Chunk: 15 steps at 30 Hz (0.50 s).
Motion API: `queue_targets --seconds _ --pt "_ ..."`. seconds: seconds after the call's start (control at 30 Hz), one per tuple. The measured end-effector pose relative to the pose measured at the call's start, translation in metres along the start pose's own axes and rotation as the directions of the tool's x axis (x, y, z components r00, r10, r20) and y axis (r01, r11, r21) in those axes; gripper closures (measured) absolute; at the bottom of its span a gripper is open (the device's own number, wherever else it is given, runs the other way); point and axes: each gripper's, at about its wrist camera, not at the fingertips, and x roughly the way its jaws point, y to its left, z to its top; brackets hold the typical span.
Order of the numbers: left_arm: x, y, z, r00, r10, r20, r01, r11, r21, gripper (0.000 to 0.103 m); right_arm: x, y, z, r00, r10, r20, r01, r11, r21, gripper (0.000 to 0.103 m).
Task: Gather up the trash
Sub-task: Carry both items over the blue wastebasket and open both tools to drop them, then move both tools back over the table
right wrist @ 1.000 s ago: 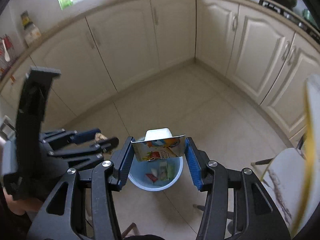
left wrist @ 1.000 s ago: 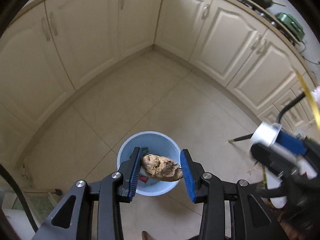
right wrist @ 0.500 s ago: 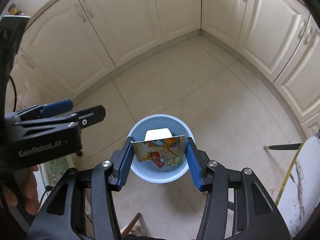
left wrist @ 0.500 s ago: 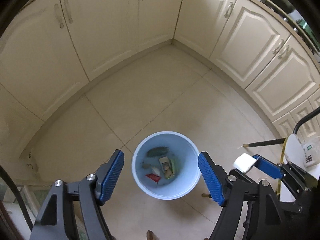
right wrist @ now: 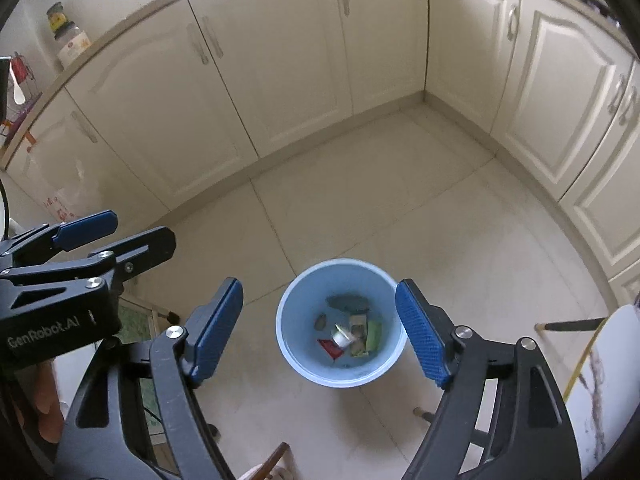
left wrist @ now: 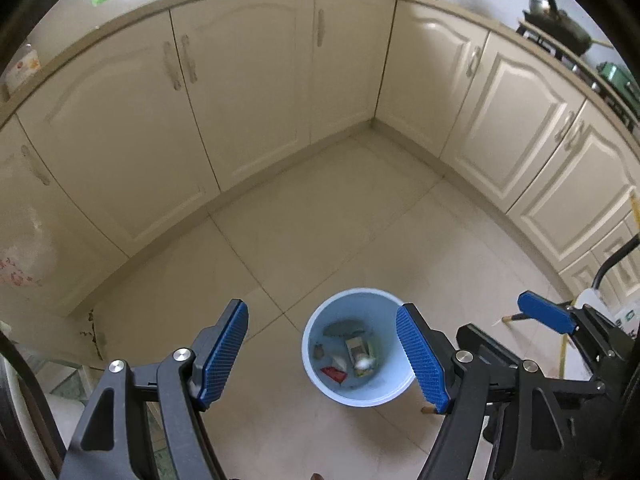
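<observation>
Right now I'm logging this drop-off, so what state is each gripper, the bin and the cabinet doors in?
left gripper: open, holding nothing
right gripper: open, holding nothing
blue bin: upright on the floor, no lid, several pieces of trash at its bottom
cabinet doors: all shut

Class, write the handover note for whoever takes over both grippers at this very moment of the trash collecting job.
Left gripper: open, holds nothing, above the floor beside the bin.
Right gripper: open, holds nothing, over the bin.
Blue bin: upright on the tiled floor, with a small white cup, a red wrapper, a green wrapper and other scraps inside.
Done: those pieces are binned.
Left: no loose trash shows in either view; look elsewhere for more before the next grasp.
</observation>
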Motion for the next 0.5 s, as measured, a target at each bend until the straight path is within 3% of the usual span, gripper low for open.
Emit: queue_targets --seconds 0.1,0.3,0.43,0.5 --pt "-0.023 -0.003 -0.004 0.999 -0.027 0.045 0.028 1.0 -0.009 0.03 -0.03 0.002 0.004 0.998 -0.024 0.057 0.024 1.0 -0.012 0.015" --pt "-0.1 -0.02 -0.016 0.982 -0.066 0.175 0.065 0.998 0.012 0.03 -0.104 0.01 -0.001 0.978 -0.097 0.185 0.104 0.994 -0.026 0.009" --pt "-0.163 -0.04 -0.034 0.951 -0.101 0.292 0.092 0.995 0.046 0.025 -0.164 0.009 -0.012 0.95 -0.135 0.28 0.146 0.989 -0.017 0.005" --pt "-0.197 -0.051 -0.051 0.926 -0.114 0.36 0.097 0.993 0.065 0.022 -0.199 0.009 -0.018 0.93 -0.153 0.334 0.165 0.986 -0.008 0.003"
